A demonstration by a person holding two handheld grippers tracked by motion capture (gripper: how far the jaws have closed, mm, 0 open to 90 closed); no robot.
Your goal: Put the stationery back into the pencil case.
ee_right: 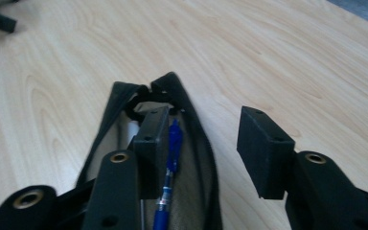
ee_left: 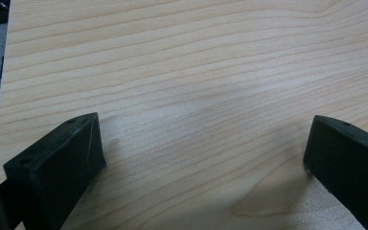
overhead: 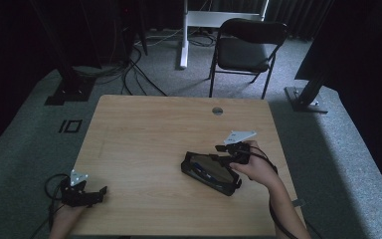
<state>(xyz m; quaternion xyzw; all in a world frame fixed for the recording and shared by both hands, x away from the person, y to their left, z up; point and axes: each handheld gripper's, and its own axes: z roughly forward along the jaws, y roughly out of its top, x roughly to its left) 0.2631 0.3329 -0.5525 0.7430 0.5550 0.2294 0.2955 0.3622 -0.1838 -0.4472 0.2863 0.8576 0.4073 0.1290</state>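
A black pencil case (overhead: pixel 206 174) lies open on the right half of the wooden table (overhead: pixel 144 129). In the right gripper view its rim (ee_right: pixel 194 120) gapes, and a blue pen (ee_right: pixel 173 143) lies inside on the pale lining. My right gripper (overhead: pixel 220 157) is open over the case (ee_right: pixel 206 129). One jaw reaches down into the opening beside the pen, and the other hangs outside the case above bare wood. My left gripper (overhead: pixel 101 192) rests near the table's front left corner. It stands open (ee_left: pixel 203 139) with only wood grain between its jaws.
A round cable hole (overhead: pixel 217 110) sits near the table's far edge. Behind the table stand a black folding chair (overhead: pixel 248 45) and a white desk leg (overhead: pixel 183 35), with cables (overhead: pixel 129 74) on the grey carpet. Black stand feet (overhead: pixel 64 92) flank the table.
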